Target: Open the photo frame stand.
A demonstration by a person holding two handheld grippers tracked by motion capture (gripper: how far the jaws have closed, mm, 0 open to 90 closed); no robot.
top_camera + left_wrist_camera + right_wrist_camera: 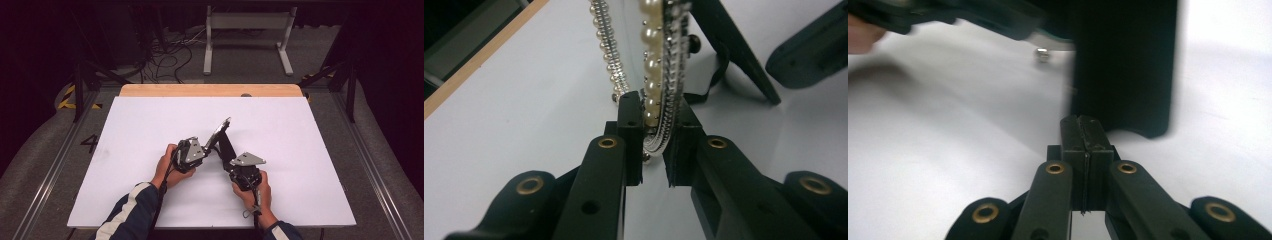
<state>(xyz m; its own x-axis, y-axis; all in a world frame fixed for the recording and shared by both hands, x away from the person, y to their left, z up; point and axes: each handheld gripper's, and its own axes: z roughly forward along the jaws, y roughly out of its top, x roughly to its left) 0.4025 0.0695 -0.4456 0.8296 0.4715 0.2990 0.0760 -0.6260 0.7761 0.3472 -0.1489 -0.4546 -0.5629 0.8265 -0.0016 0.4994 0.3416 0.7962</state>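
A pearl-rimmed, silver-edged picture frame (218,131) stands tilted on edge in the middle of the white table (140,125). Its black easel stand (226,147) hangs off its back. My left gripper (204,148) is shut on the frame's lower rim. In the left gripper view the pearl rim (651,75) rises between my left gripper's (655,127) jaws, with the black stand (736,55) behind it. My right gripper (231,164) is shut with its jaws pressed together. In the right gripper view my right gripper (1083,131) has its tips right at the bottom edge of the black stand (1125,65).
A wooden strip (210,90) runs along the table's far edge. Beyond it are a white metal stand (247,35) and loose cables (167,57) on the floor. Both of the person's hands are close together at the table's middle.
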